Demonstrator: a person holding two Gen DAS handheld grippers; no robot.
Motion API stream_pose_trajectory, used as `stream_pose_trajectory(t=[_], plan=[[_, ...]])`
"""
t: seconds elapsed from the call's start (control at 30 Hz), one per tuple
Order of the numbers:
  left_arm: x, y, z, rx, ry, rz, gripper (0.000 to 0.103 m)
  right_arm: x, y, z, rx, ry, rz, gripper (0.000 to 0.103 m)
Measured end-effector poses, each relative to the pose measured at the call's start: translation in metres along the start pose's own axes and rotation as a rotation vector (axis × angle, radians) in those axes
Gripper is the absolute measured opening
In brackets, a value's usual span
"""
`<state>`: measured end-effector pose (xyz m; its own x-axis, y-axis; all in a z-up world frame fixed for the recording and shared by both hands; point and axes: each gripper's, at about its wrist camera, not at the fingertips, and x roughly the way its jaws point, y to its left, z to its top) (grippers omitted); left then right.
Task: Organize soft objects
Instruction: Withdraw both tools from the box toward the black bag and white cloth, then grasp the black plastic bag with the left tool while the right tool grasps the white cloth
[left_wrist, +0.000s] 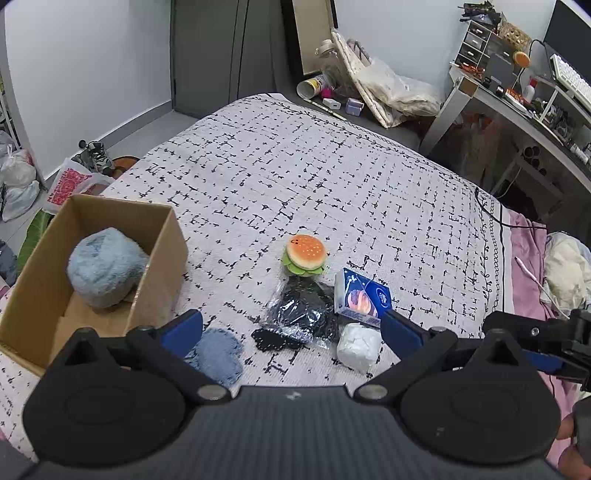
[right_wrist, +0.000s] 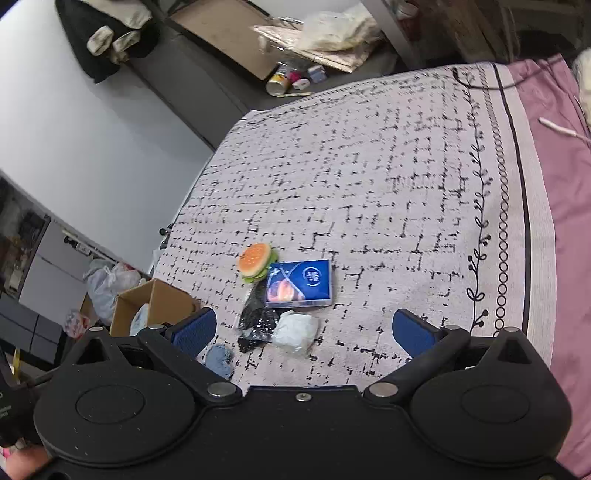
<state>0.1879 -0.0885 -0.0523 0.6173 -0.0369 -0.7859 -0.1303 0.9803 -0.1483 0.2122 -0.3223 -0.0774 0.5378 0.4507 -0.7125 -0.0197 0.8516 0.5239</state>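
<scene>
From the left wrist, the left claw (left_wrist: 291, 326) is seen spread wide and empty above the bed (left_wrist: 332, 177). A small heap lies straight ahead, between the blue fingers (left_wrist: 183, 328): burger plush (left_wrist: 305, 254) farthest, black bag (left_wrist: 301, 314), tissue pack (left_wrist: 364, 295), white wad (left_wrist: 358, 345) and blue cloth (left_wrist: 218, 354) nearest. The box (left_wrist: 162, 251) (a pale blue plush (left_wrist: 103, 267) already inside) stands just left.

From the right wrist, the right claw (right_wrist: 304, 330) is likewise released. The wad (right_wrist: 295, 330) lies just ahead, slightly left; the box (right_wrist: 162, 299) is farther left, so the left claw is judged better placed.

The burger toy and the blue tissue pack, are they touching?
Cannot tell. In the right wrist view burger toy and tissue pack overlap; left wrist view hints at a gap.
</scene>
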Motion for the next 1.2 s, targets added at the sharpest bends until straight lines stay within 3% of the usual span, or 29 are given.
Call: stream_pose_trajectory(t=[0.33, 0.67, 0.97, 1.2], plan=[[0.034, -0.006, -0.005, -0.011, 0.042, -0.016, 0.093, 0.018, -0.019, 0.003, 0.063, 0.023, -0.010, 0.101], [0.065, -0.004, -0.011, -0.034, 0.090, -0.028, 0.071, 0.041, -0.034, 0.006, 0.121, 0.075, -0.022, 0.091], [0.087, 0.000, -0.007, -0.073, 0.107, 0.002, 0.066, 0.064, -0.040, 0.006, 0.151, 0.139, -0.009, 0.076], [0.101, 0.004, -0.008, -0.099, 0.123, 0.023, 0.064, 0.079, -0.046, 0.005, 0.188, 0.179, 0.002, 0.071]])
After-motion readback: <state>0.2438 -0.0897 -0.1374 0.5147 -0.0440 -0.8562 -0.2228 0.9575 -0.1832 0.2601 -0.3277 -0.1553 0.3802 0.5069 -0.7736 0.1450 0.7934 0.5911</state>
